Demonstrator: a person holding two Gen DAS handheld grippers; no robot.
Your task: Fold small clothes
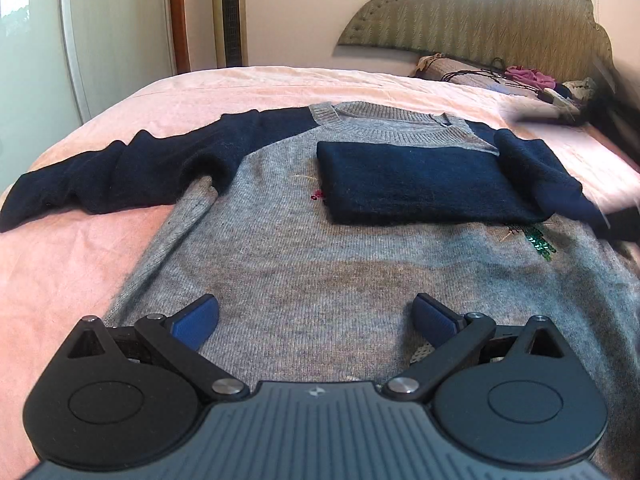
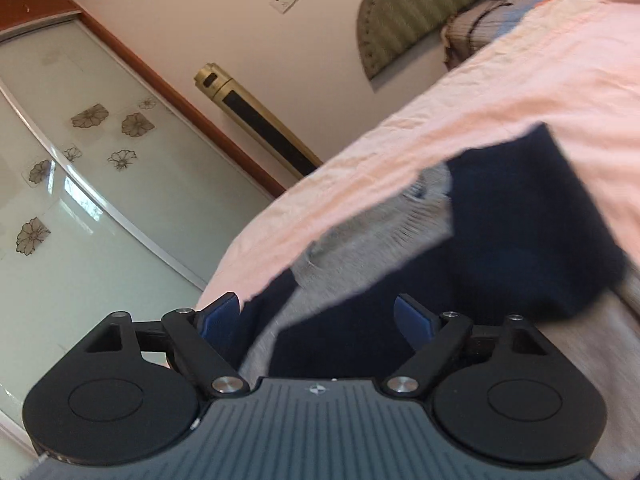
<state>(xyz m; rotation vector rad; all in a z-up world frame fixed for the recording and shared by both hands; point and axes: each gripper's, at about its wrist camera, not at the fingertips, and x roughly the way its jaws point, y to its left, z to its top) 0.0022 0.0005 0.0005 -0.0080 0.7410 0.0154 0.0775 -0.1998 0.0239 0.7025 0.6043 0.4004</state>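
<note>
A grey sweater with navy sleeves is lying flat, front up, on the pink bed, spread out so each part can be turned in over the body. The folded sleeve is lying across the chest, just below the neckline, which is likely the first fold of the sequence. The other sleeve is stretching out sideways onto the bedsheet, not yet brought in. The left tongs are hovering over the hem with both blue pads spread wide and nothing between them, probably waiting for their turn. The right tongs are tilting beside the folded sleeve, jaws parted and empty, so the fabric is resting by its own weight.
</note>
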